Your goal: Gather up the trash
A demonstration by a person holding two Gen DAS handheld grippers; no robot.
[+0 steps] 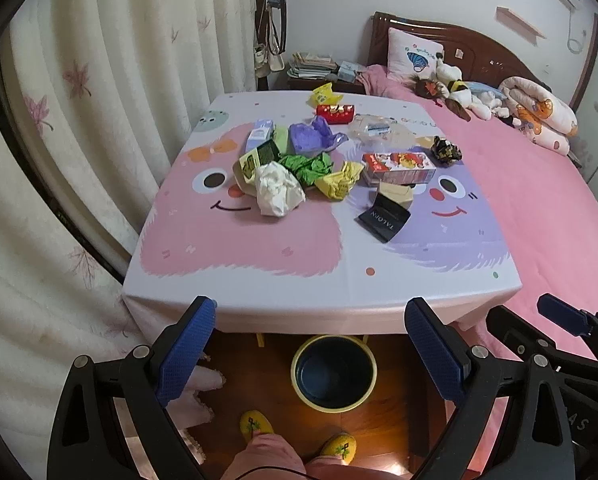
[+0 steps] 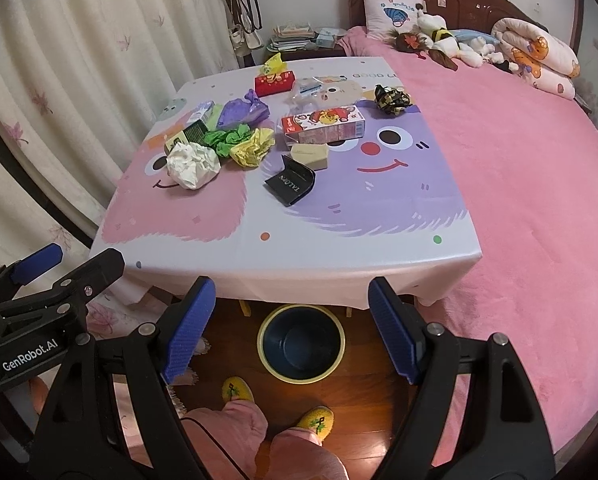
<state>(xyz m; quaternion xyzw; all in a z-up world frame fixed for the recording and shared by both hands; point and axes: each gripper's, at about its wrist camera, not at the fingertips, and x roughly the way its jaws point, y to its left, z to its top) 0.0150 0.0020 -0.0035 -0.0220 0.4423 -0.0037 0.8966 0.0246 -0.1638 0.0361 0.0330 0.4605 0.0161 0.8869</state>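
Even indoor light, sharp centre, strong fisheye bending, dark vignetted corners

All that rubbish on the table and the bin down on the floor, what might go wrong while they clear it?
The bin sits low, half under the table edge, so a piece dropped from table height could miss it. The crumpled white paper leans against the green wrapper, so a grab may drag both. The black box lies open and may slip from the open right gripper.

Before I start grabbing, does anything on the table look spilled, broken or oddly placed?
Nothing spilled. The black box lies open, its lid propped up, nearest the front edge. The rest is crumpled wrappers and cartons piled mid-table; the bin stands upright on the floor, apparently empty.
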